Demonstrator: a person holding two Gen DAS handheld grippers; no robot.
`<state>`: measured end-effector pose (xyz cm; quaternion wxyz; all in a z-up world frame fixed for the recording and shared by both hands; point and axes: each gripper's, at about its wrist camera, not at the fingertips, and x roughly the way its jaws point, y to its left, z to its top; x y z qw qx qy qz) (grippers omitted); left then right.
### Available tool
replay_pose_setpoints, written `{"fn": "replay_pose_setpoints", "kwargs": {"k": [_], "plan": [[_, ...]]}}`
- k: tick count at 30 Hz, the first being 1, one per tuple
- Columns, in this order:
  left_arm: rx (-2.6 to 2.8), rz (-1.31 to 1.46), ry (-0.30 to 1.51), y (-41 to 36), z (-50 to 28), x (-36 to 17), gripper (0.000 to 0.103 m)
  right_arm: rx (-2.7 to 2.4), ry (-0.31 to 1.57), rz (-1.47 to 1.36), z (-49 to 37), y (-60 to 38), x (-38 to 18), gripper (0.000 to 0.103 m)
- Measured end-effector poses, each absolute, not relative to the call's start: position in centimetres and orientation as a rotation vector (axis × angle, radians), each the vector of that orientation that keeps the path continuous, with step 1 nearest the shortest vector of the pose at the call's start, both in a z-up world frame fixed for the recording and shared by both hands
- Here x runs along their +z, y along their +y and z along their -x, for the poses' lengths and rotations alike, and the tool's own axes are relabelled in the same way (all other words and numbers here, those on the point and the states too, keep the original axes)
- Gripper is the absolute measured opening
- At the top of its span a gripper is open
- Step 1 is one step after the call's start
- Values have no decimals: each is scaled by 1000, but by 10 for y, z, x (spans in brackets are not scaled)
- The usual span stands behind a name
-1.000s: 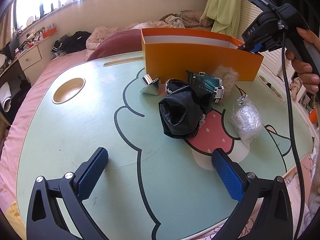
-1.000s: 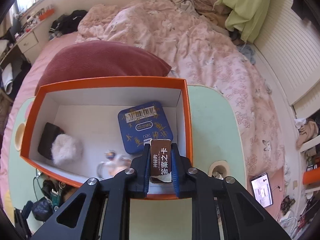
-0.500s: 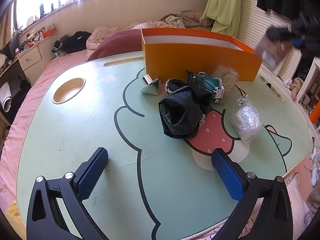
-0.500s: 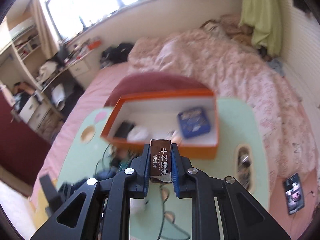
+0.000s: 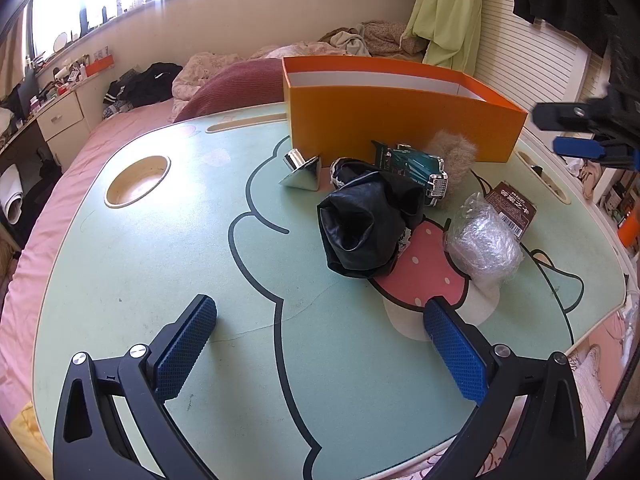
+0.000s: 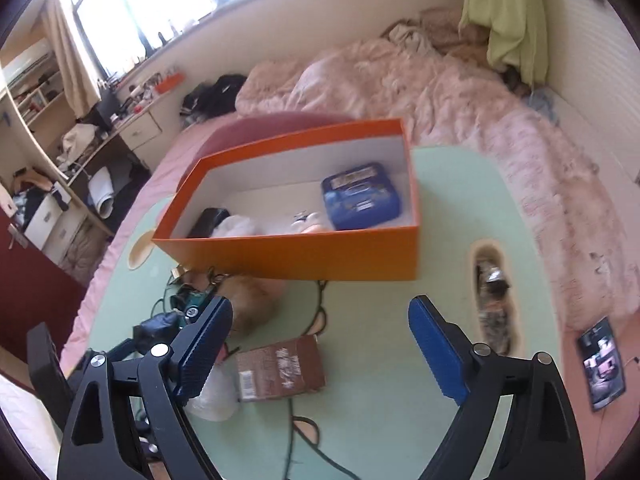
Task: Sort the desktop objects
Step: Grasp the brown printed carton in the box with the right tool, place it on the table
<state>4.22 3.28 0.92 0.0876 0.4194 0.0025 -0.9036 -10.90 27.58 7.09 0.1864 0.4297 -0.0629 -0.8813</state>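
An orange box (image 5: 400, 120) (image 6: 304, 256) stands at the back of the green table (image 5: 160, 240); it holds a blue tin (image 6: 360, 196), a black item and white things. A brown card box (image 6: 280, 368) (image 5: 514, 208) lies flat on the table beside a clear plastic bundle (image 5: 482, 244). A black pouch (image 5: 364, 224), a teal car (image 5: 416, 168), a furry ball (image 5: 452, 152) and a silver cone (image 5: 302, 170) lie in front of the orange box. My left gripper (image 5: 320, 344) is open and empty above the near table. My right gripper (image 6: 320, 344) is open above the brown card box.
A round cup recess (image 5: 138, 180) is at the table's left. A slot (image 6: 492, 300) with small items is at its right edge. A bed with pink bedding (image 6: 440, 92) and a maroon pillow (image 5: 240, 80) lies behind. A phone (image 6: 602, 364) lies right.
My right gripper pulled back from over the orange box, opened and let go of the brown card box, which now lies on the table. The left gripper has not moved.
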Motion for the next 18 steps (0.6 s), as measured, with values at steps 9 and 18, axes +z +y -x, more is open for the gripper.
{"fn": "replay_pose_setpoints", "kwargs": {"k": [9, 18], "plan": [[-2690, -1248, 10, 32, -43, 9, 103, -2583, 176, -981, 7, 243, 48, 90], [-2684, -1239, 15, 33, -44, 9, 103, -2615, 116, -1024, 6, 232, -5, 98]]}}
